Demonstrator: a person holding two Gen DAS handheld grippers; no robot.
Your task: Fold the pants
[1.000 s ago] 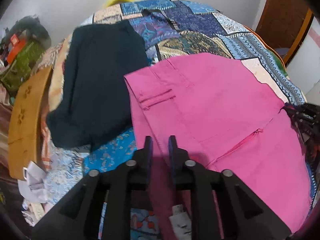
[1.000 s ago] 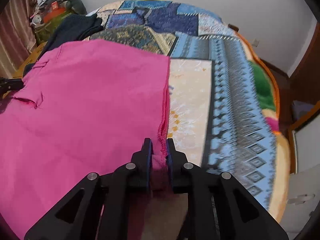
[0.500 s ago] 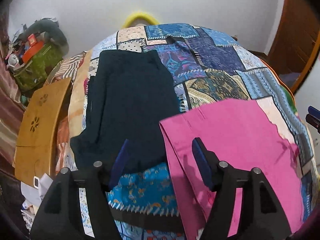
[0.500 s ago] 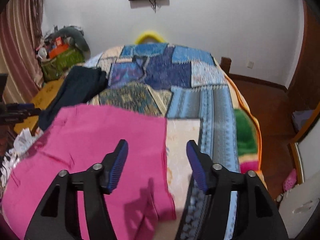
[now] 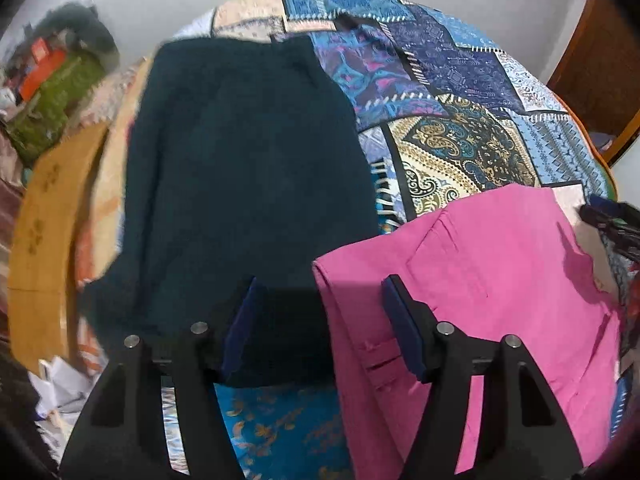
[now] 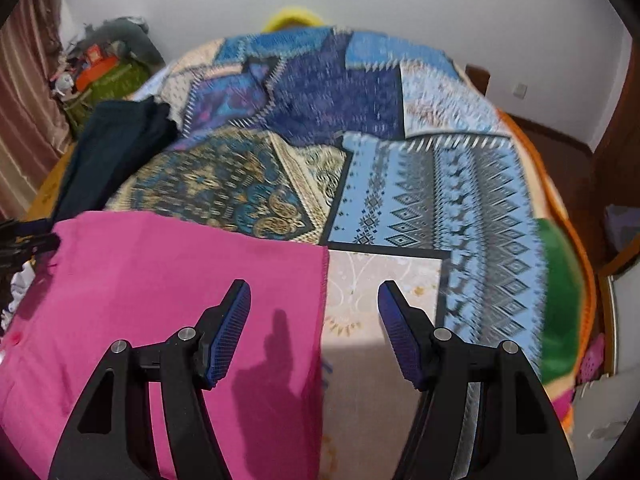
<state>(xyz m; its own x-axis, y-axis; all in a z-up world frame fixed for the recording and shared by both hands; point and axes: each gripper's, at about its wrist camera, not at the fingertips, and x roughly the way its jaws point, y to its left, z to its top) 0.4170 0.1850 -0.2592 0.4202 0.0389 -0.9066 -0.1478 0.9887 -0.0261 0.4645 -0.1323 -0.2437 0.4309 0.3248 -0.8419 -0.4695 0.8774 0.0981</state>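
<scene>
- Black plastic arms with blue ribbed pads are framing the near edge of both views; the left gripper (image 5: 320, 320) is standing wide open and gripping nothing, its span hanging over the near end of the dark garment (image 5: 244, 184) and the pink pants' (image 5: 472, 304) left fold.
- The right gripper (image 6: 314, 328) is likewise spread wide with nothing between its pads; the pants' frayed right edge is running under the gap toward 12 o'clock.
- The pink pants (image 6: 160, 300) are lying flat on the patchwork bedspread (image 6: 420, 184), filling the 9 o'clock side of the right view and the 3 o'clock side of the left view.
- The dark garment is lying just beside the pants, stretching toward 11 o'clock; a wooden board (image 5: 44, 232) is sitting at 9 o'clock beyond it.
- A yellow hoop (image 6: 294, 18) is showing at 12 o'clock against the white wall.
</scene>
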